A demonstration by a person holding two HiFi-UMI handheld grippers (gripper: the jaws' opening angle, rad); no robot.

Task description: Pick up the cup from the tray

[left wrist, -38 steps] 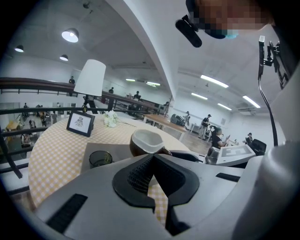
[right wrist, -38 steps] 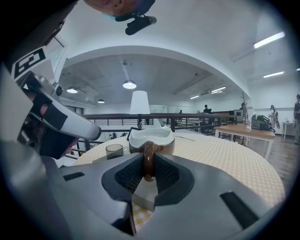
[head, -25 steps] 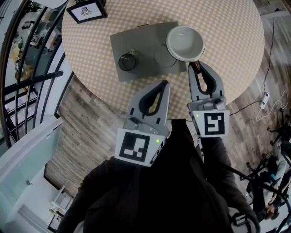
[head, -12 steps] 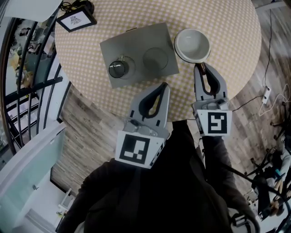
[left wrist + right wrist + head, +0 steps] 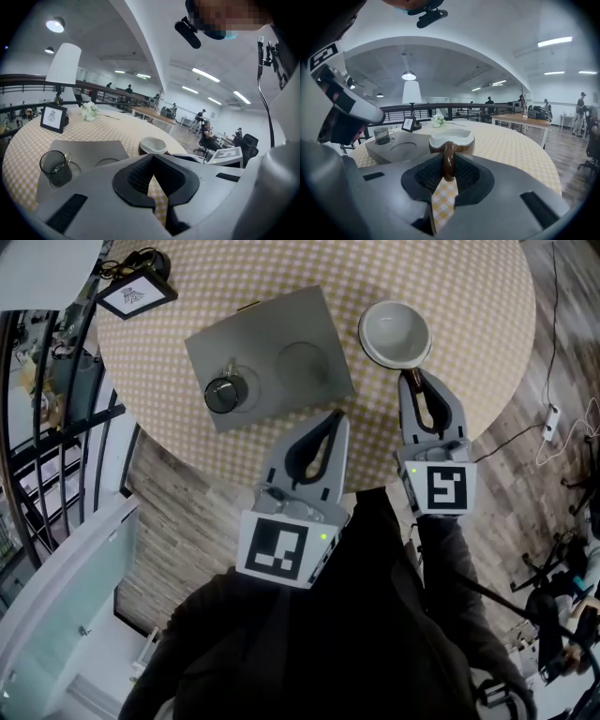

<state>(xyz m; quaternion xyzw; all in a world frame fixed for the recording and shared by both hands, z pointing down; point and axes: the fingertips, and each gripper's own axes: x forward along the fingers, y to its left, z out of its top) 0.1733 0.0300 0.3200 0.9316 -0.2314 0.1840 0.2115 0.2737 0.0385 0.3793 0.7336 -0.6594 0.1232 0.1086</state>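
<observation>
Brown empty cup (image 5: 396,334) clamped by handle (image 5: 448,159) in right hand-held gripper (image 5: 411,381); left hand-held gripper (image 5: 336,416) closed.

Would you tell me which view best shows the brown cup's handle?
The right gripper view: the handle stands upright, pinched between the right tool's jaws. The head view shows the cup's white inside, the handle barely; the left gripper view shows only the cup's top.

Round bench (image 5: 469,296) covered in yellow-and-white checked cloth, standing on a grey-brown wood-plank floor (image 5: 178,512). A black metal railing (image 5: 28,78) runs behind it. The white arched ceiling (image 5: 454,51) carries fluorescent strip lights (image 5: 554,41); a white conical pendant lamp (image 5: 411,92) hangs beyond.
</observation>
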